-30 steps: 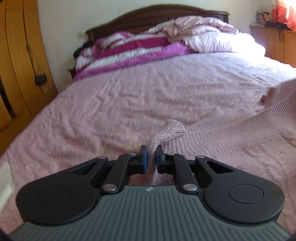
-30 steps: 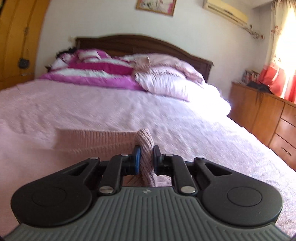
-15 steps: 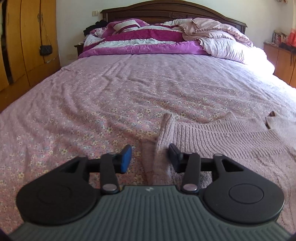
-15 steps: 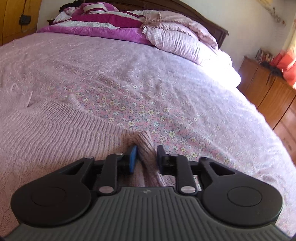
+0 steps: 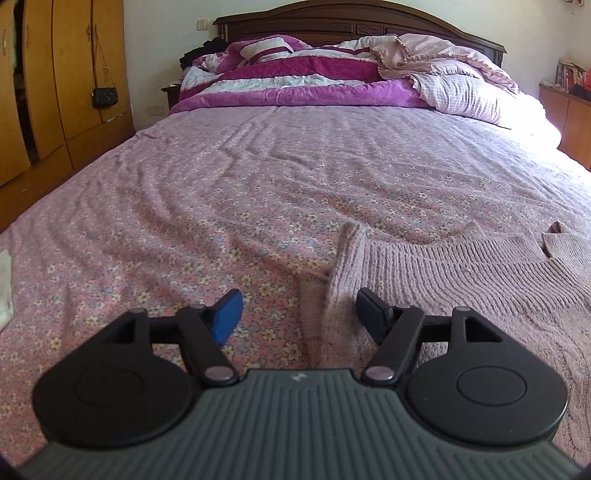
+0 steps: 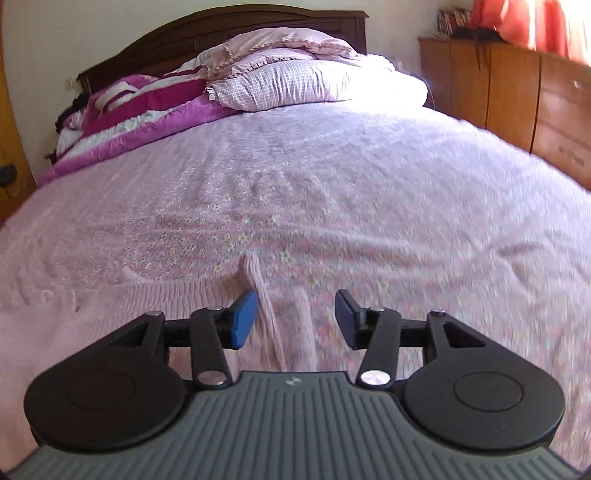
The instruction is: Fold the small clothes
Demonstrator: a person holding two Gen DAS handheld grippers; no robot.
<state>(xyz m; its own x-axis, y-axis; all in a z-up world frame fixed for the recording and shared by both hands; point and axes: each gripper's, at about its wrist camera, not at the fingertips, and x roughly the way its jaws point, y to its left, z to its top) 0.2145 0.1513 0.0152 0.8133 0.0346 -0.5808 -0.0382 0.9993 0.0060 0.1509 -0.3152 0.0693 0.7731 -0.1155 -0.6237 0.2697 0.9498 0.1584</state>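
Observation:
A pale pink knitted sweater (image 5: 461,273) lies flat on the flowered bedsheet (image 5: 229,192). Its left shoulder edge runs between the fingers of my left gripper (image 5: 301,314), whose jaws are opening; the pads stand clear of the knit. In the right wrist view the sweater (image 6: 110,314) spreads to the left, and its right edge forms a raised ridge between the fingers of my right gripper (image 6: 295,317). Those jaws are opening too, and neither pad presses on the fabric.
Folded magenta-and-white quilts (image 5: 295,77) and a checked pillow (image 6: 314,85) lie against the dark headboard (image 5: 351,26). Wooden wardrobes (image 5: 55,81) with a small black bag hanging stand left of the bed. A wooden dresser (image 6: 517,92) lines the right side.
Both grippers were shut on the sweater's corners and held it up; the sweater now lies flat on the bed and both pairs of jaws have spread off it. The right view rolled.

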